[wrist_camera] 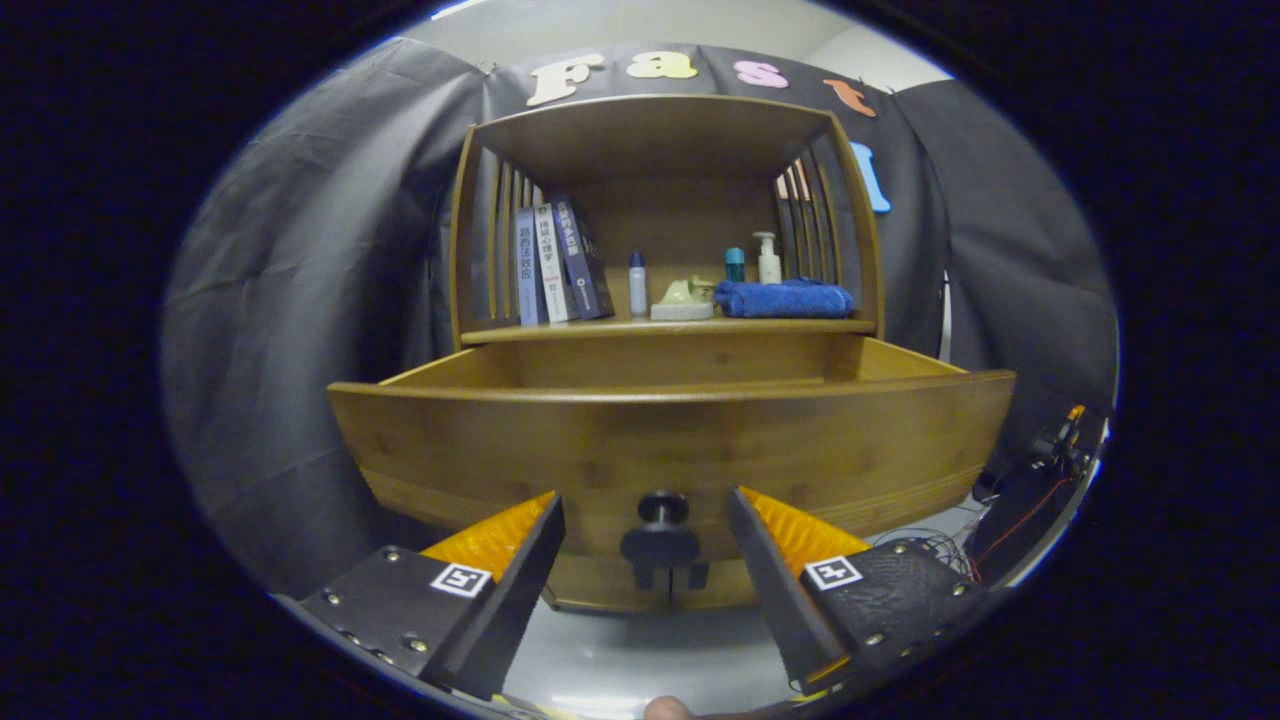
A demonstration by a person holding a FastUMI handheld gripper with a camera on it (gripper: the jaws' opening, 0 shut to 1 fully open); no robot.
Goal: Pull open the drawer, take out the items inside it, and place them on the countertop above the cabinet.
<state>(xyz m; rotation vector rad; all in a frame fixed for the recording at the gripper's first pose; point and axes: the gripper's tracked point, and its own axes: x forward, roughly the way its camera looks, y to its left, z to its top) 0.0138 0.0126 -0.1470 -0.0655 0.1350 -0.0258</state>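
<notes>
A wooden cabinet stands ahead with its drawer [670,440] pulled out toward me. The drawer's dark round knob [662,508] sits on the front panel, right between my fingertips but apart from both. My gripper [645,502] is open, its fingers [520,540] spread to either side of the knob. The drawer's inside is hidden behind its front panel. Above the drawer is the countertop [600,330], a shelf holding a folded blue towel [785,298], a pale soap dish [682,300], a small white bottle [637,283], a teal-capped bottle [735,264] and a pump bottle [768,258].
Several books [555,262] lean at the left of the countertop by the slatted side wall. Cables and a small device [1060,440] lie to the right of the cabinet. A fingertip [668,710] of the person shows just below the gripper. Pale floor lies under the drawer.
</notes>
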